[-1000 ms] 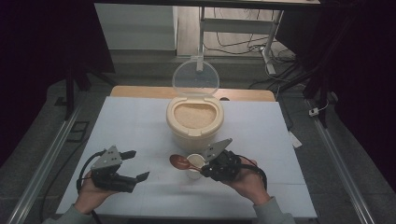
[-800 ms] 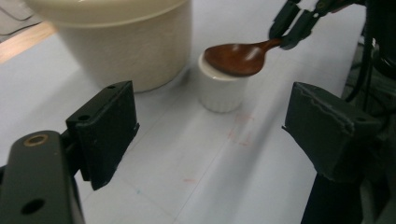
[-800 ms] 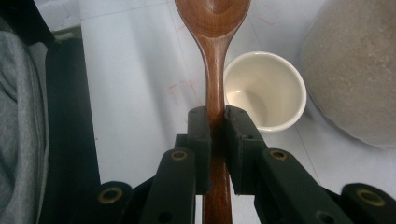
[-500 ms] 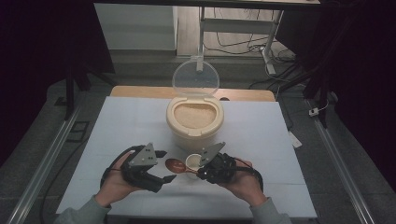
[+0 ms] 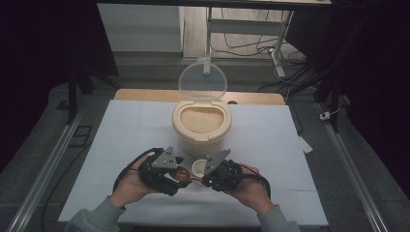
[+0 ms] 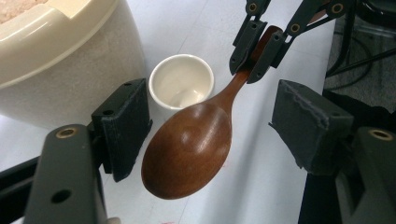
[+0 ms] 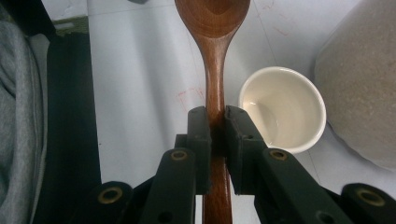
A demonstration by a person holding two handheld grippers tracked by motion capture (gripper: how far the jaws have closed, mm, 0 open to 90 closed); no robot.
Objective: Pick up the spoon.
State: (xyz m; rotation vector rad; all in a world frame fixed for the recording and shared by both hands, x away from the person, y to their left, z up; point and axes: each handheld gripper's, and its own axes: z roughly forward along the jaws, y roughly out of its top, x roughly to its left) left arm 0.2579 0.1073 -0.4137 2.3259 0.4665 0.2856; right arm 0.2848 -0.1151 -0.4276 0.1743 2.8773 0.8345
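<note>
A brown wooden spoon (image 6: 189, 149) is held level over the white table by its handle (image 7: 215, 79), with my right gripper (image 7: 215, 135) shut on it. The spoon's bowl (image 5: 183, 173) lies between the jaws of my left gripper (image 6: 210, 126), which have just been closing and stand apart from the wood on both sides. A small empty white cup (image 6: 181, 81) stands just behind the spoon (image 5: 198, 167), next to the cream rice bin (image 5: 200, 123). The bin is filled with rice and its clear lid (image 5: 202, 81) stands up. In the high view my left gripper (image 5: 175, 176) and right gripper (image 5: 205, 178) face each other.
The white table top (image 5: 121, 130) spreads to both sides of the bin, with a wooden edge (image 5: 145, 95) behind it. Metal rails (image 5: 46, 169) run along the left and right of the table. Cables lie on the floor at the back.
My left gripper has moved right, from the table's left front to the spoon's bowl, and its jaws have narrowed around it. The right gripper and spoon have stayed put.
</note>
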